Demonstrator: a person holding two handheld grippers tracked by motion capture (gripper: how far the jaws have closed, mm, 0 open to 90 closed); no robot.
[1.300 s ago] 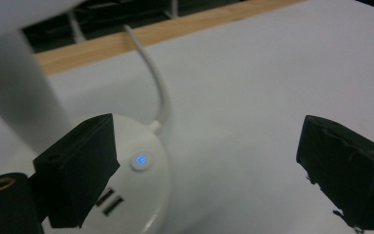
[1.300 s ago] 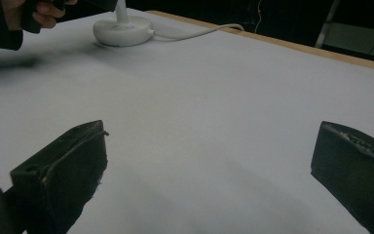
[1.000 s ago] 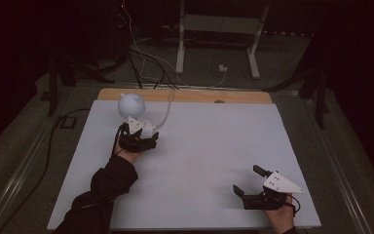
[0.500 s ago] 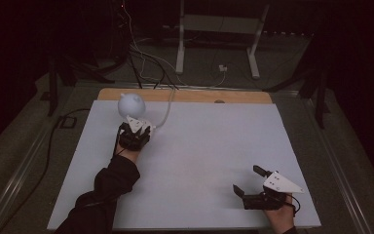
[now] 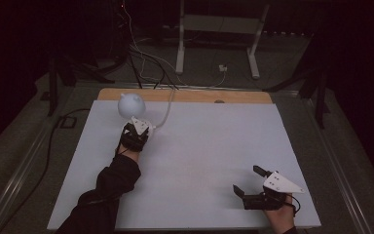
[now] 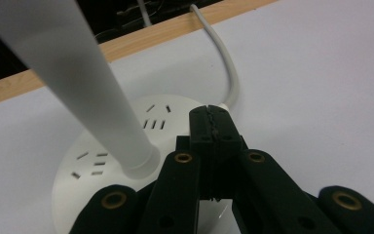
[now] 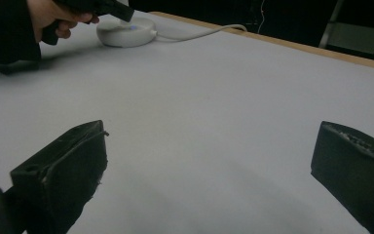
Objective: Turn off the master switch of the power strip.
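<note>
The room around the white table [image 5: 214,161] is very dark, so the stands and cables behind it are hard to make out. In the high view the left gripper [image 5: 137,127] covers most of the lamp base, and only the round lamp head [image 5: 131,105] shows clearly just beyond it. In the left gripper view the jaws are pressed together over the round white lamp base [image 6: 85,161], beside the white lamp neck [image 6: 78,83], whose top is cut off; I cannot tell if they touch the base. The white cable [image 6: 226,63] leaves the base just ahead of the jaw tips. The right gripper [image 5: 250,183] rests near the table's near edge, well apart from the lamp, jaws wide apart and holding nothing. Compared with one second ago, the left gripper is slightly nearer the lamp head; the right one has not moved.
</note>
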